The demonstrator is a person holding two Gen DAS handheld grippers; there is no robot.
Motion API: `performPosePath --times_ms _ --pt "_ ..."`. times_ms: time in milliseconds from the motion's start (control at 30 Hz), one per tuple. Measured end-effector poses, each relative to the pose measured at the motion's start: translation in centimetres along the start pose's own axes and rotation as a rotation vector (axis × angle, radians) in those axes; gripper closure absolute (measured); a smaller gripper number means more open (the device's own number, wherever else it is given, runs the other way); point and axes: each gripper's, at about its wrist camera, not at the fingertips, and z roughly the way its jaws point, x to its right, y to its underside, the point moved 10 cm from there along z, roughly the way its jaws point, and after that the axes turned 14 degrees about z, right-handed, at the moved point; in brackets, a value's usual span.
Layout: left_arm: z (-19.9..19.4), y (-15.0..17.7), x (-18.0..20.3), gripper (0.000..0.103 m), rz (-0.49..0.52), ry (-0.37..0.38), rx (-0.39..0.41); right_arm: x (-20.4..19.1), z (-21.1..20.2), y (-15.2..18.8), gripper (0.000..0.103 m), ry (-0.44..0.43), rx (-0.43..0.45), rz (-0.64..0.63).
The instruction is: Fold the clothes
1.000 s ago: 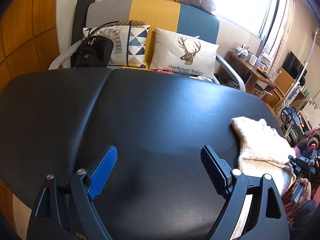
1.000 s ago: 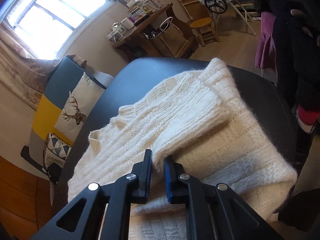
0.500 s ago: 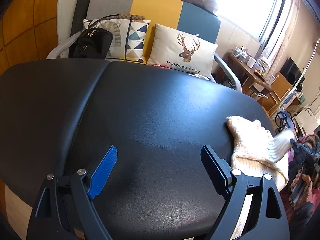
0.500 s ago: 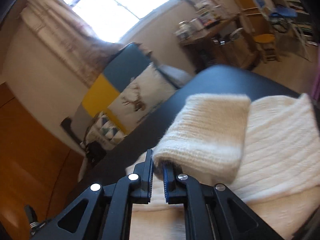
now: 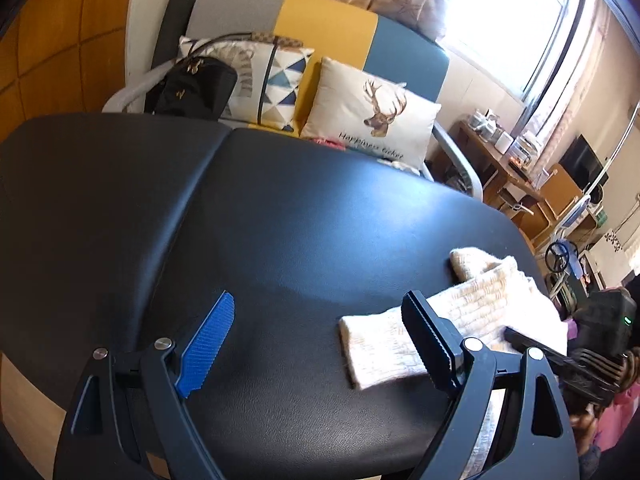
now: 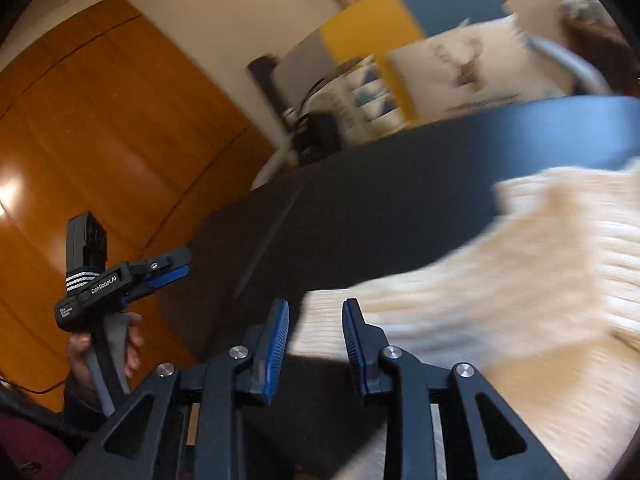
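Cream knitwear, a ribbed sweater (image 5: 484, 312), lies on the black padded table (image 5: 280, 220) toward its right end, with one sleeve (image 5: 380, 346) stretched out across the dark surface toward the table's middle. Seen along the left gripper (image 5: 320, 340), the sleeve's cuff end sits at about four o'clock, partly behind the right-hand black finger (image 5: 430, 344); the blue-padded finger (image 5: 206, 344) on the other side stands over bare table, well apart from the knit. That gripper's fingers are spread wide with nothing between them.

The right gripper (image 6: 316, 344) is caught with its jaws opening (the whole view is smeared with blur). The sleeve's cuff (image 6: 320, 320) shows in the gap between its two blue pads (image 6: 276, 340), and the pads stand clear of the wool on both sides. From that gripper the rest of the sweater (image 6: 540, 280) runs away toward two o'clock, across the table (image 6: 360, 208). At nine o'clock in the same view a hand (image 6: 100, 348) grips the handle of the left gripper (image 6: 168, 268), which reaches out over the table's near end.

Beyond the table, at twelve o'clock, a sofa (image 5: 328, 28) holds a deer-print cushion (image 5: 372, 108) and a black handbag (image 5: 192, 88).
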Motion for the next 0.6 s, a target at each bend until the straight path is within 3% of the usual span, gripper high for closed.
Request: performPosePath --times_ms 100,200,300,500,567,600 --pt "1.0 1.2 0.3 0.015 0.005 0.007 -0.049 7.7 -6.4 -1.4 0.067 0.363 0.173 0.006" --pt "1.6 2.3 0.7 0.015 0.014 0.002 -0.083 13.9 -10.1 -1.6 0.067 0.675 0.187 -0.052" --pt "1.4 2.9 1.0 0.015 -0.006 -0.002 -0.092 16.6 -9.3 -1.5 0.067 0.741 0.111 -0.102" --pt "0.3 2.5 1.0 0.015 0.048 -0.084 -0.069 19.9 -4.7 -1.1 0.067 0.717 -0.008 -0.095" --pt "-0.4 1.7 1.4 0.015 0.097 -0.114 -0.037 20.1 -4.1 -1.3 0.068 0.713 0.011 -0.074" --pt "-0.6 1.4 1.7 0.015 0.109 -0.113 -0.024 20.2 -4.5 -1.5 0.076 0.705 0.022 -0.036"
